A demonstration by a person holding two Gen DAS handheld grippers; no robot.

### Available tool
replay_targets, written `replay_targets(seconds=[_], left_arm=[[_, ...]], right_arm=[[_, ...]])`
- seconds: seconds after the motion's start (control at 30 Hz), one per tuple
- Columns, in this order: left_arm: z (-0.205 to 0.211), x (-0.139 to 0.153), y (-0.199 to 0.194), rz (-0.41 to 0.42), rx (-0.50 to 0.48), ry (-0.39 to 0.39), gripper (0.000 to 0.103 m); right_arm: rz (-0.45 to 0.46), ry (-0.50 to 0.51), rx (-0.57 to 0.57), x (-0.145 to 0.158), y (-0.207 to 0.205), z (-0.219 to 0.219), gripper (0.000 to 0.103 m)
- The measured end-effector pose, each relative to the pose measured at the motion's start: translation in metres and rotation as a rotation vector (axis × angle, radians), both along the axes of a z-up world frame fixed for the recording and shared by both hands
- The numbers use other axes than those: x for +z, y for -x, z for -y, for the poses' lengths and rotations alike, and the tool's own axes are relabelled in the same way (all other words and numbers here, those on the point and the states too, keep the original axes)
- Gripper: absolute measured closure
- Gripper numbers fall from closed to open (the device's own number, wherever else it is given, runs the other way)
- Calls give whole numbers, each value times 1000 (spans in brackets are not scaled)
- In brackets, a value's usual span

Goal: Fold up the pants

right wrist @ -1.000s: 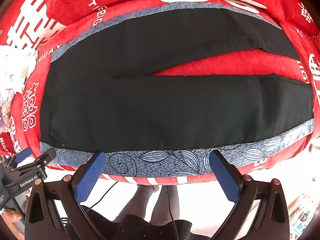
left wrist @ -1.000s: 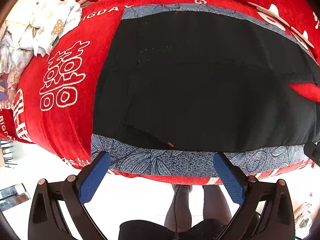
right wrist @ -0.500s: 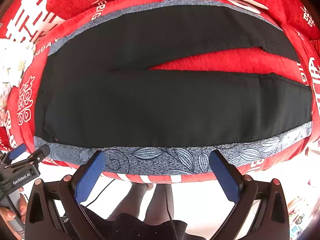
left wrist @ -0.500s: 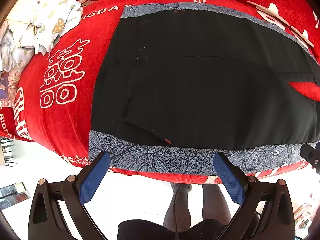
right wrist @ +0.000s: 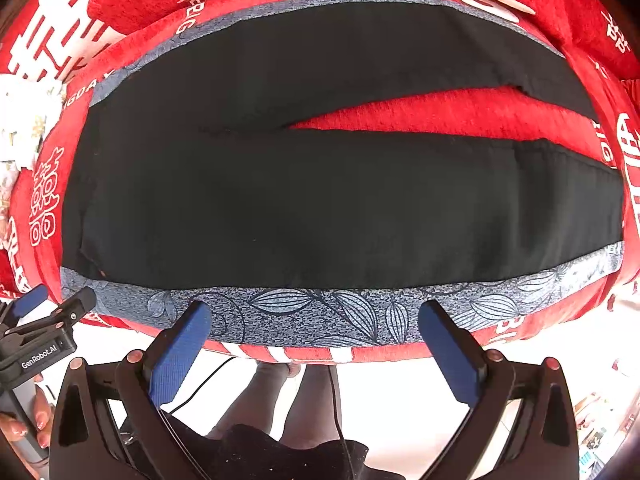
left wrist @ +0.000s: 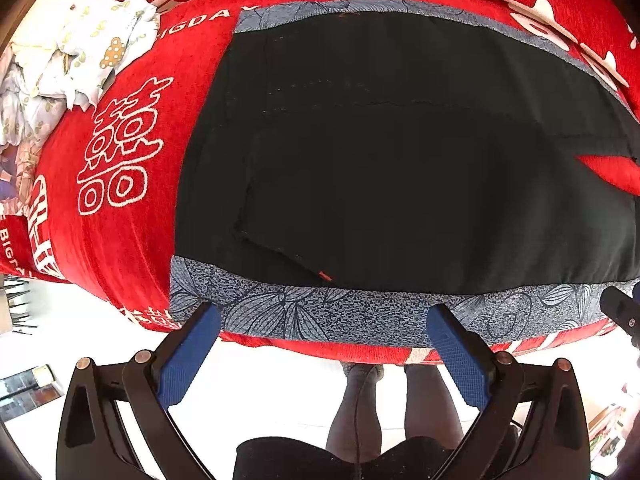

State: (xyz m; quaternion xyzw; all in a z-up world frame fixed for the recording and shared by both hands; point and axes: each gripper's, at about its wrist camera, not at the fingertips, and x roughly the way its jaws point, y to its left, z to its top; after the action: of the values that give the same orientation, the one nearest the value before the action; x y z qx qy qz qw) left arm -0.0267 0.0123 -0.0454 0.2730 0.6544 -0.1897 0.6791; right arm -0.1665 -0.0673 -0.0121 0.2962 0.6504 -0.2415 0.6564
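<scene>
Black pants point(left wrist: 400, 168) lie flat on a blue-grey leaf-patterned cloth point(left wrist: 340, 312), waist to the left, both legs running right with a red gap between them point(right wrist: 440, 116). The pants also fill the right wrist view point(right wrist: 320, 208). My left gripper point(left wrist: 324, 320) is open and empty, hovering over the near edge by the waist end. My right gripper point(right wrist: 316, 316) is open and empty over the near edge below the near leg. The left gripper's body shows at the left of the right wrist view point(right wrist: 44, 336).
The pants rest on a surface covered by a red blanket with white characters point(left wrist: 120, 152). A heap of pale printed clothes point(left wrist: 68, 64) lies at the far left. The white floor and the person's legs point(left wrist: 380, 404) lie below the near edge.
Both grippers have moved slightly forward toward the near edge of the cloth. The pants have not moved and both grippers stay open.
</scene>
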Motion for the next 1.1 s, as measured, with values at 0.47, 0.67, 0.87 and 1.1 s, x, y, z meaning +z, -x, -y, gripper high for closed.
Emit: replay_targets(seconds=[0.47,0.67,0.87,1.1], left_arm=[[3,-1,1,5,1,-3,0],[-1,-4,0,7,9,-5,0],[-4,-5,-4,11,18,2,0],[-16,-4,-16,-26,59,102,0]], right_arm=[[-1,-6,5,-2,-1,6,0],[-6,-6,11,-4,-3,5,0],[-4,-15,13,-6,-7,5,0],[112,-127,-72,-11,-3,12,0]])
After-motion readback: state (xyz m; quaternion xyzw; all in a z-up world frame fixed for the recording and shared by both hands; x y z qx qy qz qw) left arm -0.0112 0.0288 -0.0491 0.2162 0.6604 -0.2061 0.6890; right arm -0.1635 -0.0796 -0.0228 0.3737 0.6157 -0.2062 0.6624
